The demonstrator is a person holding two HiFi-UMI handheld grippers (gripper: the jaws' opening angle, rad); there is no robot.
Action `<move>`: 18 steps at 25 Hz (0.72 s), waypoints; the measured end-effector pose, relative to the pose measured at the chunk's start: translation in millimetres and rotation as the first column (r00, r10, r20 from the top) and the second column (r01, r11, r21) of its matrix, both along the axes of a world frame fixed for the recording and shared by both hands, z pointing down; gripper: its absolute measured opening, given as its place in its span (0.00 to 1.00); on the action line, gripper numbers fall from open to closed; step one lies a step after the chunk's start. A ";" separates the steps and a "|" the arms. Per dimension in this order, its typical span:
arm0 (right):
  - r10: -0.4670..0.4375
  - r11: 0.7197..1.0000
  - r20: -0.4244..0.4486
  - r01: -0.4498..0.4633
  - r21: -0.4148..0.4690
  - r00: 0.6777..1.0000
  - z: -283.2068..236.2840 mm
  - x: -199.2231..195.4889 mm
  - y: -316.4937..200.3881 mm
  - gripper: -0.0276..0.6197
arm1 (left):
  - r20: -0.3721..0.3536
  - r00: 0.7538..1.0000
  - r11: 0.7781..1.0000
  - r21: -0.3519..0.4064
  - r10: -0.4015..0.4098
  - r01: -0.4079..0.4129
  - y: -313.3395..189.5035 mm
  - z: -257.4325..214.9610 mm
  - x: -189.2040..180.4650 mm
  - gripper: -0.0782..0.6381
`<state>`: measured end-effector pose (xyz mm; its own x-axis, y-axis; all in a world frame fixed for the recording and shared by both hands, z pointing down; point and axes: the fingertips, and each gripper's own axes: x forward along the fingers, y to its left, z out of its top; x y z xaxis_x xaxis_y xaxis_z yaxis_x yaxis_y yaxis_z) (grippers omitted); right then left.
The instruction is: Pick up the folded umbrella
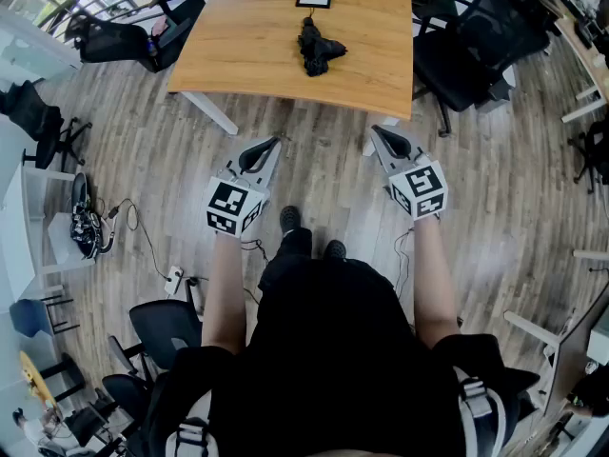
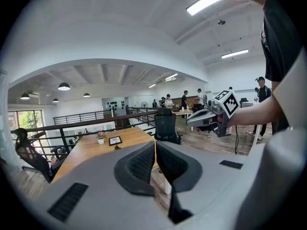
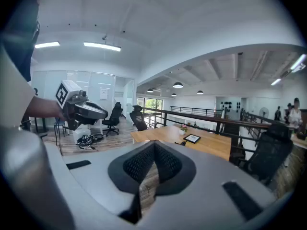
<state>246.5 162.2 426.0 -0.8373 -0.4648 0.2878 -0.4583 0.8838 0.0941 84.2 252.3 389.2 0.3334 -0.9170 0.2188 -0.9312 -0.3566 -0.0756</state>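
The left claw (image 1: 272,143) and right claw (image 1: 379,130), both pressed together and empty, are held side by side on outstretched forearms, tilted slightly down over the grey wood-plank floor (image 1: 314,174). Well ahead, the black folded umbrella (image 1: 317,49) lies on the light wooden table (image 1: 381,60).

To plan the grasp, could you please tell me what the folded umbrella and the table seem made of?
Folded umbrella: probably soft matte black fabric, as it lies in loose, crumpled folds. Table: wood or wood-look laminate, a smooth light-brown top with faint grain lines; which, I cannot tell.
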 end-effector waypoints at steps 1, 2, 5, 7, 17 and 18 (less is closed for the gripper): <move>-0.001 1.000 -0.002 0.001 0.001 1.000 0.8 -0.1 -0.5 0.05 | 0.000 1.000 1.000 0.001 0.000 0.000 -0.4 0.7 -0.2 0.15; -0.001 1.000 -0.003 0.001 0.003 1.000 1.6 -0.3 -1.0 0.05 | 0.000 1.000 1.000 0.002 -0.001 0.001 -0.8 1.4 -0.6 0.15; 0.002 1.000 -0.005 -0.002 0.005 1.000 3.0 -1.6 -1.3 0.05 | -0.002 1.000 1.000 0.003 -0.003 0.003 -0.4 3.5 -3.5 0.15; 0.007 1.000 0.008 -0.007 -0.001 1.000 2.9 -2.9 -1.4 0.05 | -0.006 1.000 1.000 0.004 -0.007 0.007 0.4 4.4 -6.7 0.15; 0.029 0.999 0.003 -0.029 -0.025 1.000 10.5 -10.0 -6.6 0.05 | -0.008 1.000 1.000 -0.002 -0.008 0.008 -5.9 8.5 -20.4 0.15; 0.032 0.999 0.000 -0.032 -0.026 0.999 11.1 -10.7 -7.5 0.05 | 0.000 1.000 1.000 -0.004 -0.008 0.008 -7.1 9.5 -21.6 0.15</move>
